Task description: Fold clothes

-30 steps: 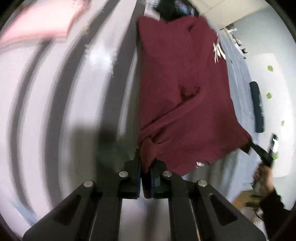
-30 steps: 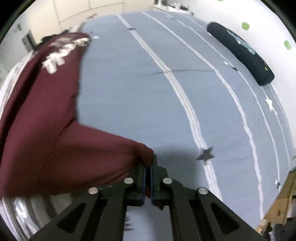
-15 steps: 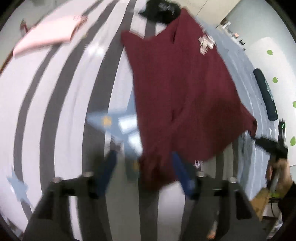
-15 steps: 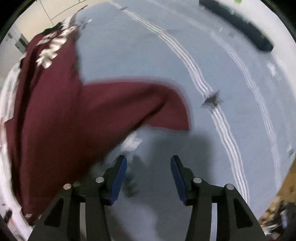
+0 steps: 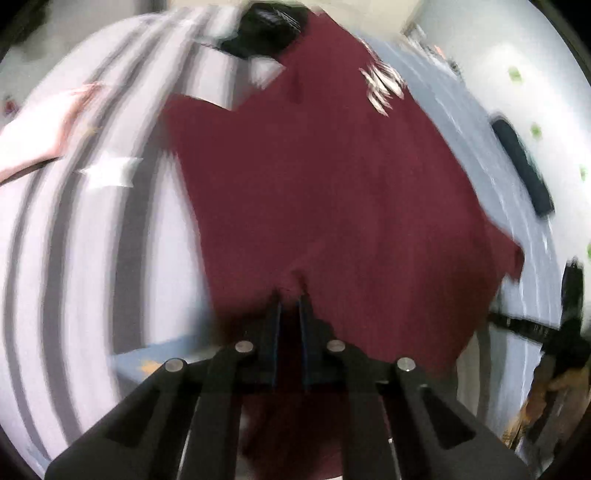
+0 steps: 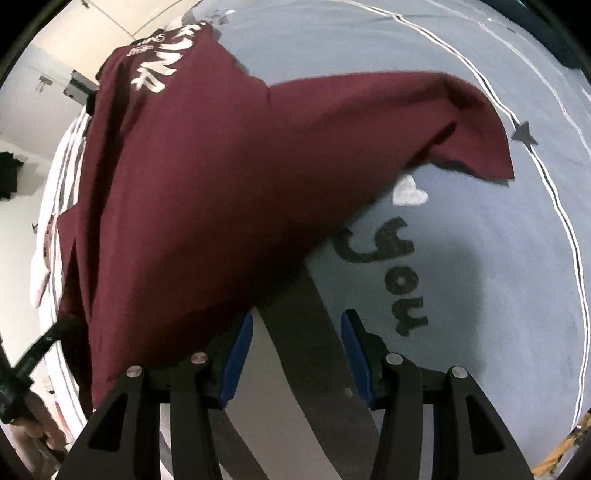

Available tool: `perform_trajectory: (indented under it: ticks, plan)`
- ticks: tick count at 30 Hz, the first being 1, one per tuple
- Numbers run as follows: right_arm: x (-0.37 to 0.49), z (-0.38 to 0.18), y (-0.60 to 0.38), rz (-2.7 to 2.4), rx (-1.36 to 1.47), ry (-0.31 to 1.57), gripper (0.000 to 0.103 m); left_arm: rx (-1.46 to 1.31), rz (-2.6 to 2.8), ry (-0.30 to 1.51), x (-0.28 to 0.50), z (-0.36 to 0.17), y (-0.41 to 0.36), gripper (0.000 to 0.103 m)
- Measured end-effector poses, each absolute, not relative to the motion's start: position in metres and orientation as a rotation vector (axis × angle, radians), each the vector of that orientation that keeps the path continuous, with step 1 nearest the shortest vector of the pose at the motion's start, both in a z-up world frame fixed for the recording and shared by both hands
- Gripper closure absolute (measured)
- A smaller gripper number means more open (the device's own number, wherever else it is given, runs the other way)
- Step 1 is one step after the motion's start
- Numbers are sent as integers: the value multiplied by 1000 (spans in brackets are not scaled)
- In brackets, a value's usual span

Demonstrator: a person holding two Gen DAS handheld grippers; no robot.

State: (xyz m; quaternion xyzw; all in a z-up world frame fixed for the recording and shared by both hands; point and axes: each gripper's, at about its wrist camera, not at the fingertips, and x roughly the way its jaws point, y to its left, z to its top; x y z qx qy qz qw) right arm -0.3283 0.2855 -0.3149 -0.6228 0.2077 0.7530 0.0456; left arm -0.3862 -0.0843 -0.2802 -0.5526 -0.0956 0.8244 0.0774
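Between left tool (image 5: 290, 295) jaws: fold of maroon T-shirt (image 5: 332, 192), jaws just closed, pinching it. Ahead of tool, shirt spreads over striped bedspread (image 5: 74, 240); black garment (image 5: 266, 26) beyond, pink garment (image 5: 33, 136) far left. Right tool (image 6: 297, 325) spread, nothing between blue pads (image 6: 236, 354), just beside shirt edge at left. Sleeve (image 6: 461, 122) ahead right, lifted over grey-blue bedspread (image 6: 498, 277) with "you" lettering (image 6: 395, 273).

One maroon shirt (image 5: 332, 192), one pink garment (image 5: 33, 136), one black garment (image 5: 266, 29), one dark bolster (image 5: 524, 166).
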Motion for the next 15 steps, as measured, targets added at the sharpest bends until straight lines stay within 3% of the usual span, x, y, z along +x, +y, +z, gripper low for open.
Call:
perform_trajectory:
  ticks: [5,10,15]
  plan:
    - [-332,-293,273,2381,-1856,633,57,-1734,2667,-521,-362,-271,-179,96]
    - [-348,-270,227,2552,-1902,607,57,-1651,2666,-487,-350,-266,-186,96]
    - [-372,-255,140,2757,-2048,529,54,-1611,2627,-689,-360,-273,-187,97]
